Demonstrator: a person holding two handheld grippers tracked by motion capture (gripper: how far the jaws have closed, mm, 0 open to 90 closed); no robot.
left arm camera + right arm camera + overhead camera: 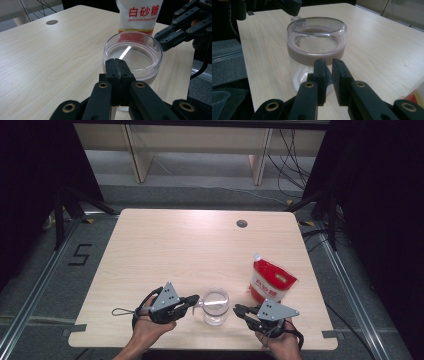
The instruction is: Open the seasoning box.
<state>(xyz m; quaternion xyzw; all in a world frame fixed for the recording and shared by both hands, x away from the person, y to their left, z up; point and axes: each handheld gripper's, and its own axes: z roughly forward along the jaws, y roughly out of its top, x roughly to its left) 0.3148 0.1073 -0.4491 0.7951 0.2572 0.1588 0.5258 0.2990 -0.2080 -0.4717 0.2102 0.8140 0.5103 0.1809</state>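
Observation:
A clear round glass [216, 306] [133, 52] [317, 42] with what looks like clear liquid in it stands near the table's front edge. My left gripper [194, 300] [117, 65] is shut, and its tips rest against the glass's left wall; I cannot tell whether anything thin is pinched between them. From the right, my right gripper [237, 310] [329, 65] points at the glass's base with its jaws a narrow gap apart and nothing between them. It also appears in the left gripper view [160, 41]. A red and white sugar bag [271, 281] [140, 15] stands behind the glass to the right.
The wooden table [175, 250] has a round cable hole [242, 223] [52, 22] at its back right. Black stands flank the table, and wooden shelving legs and cables lie beyond it. The table's front edge is close behind both hands.

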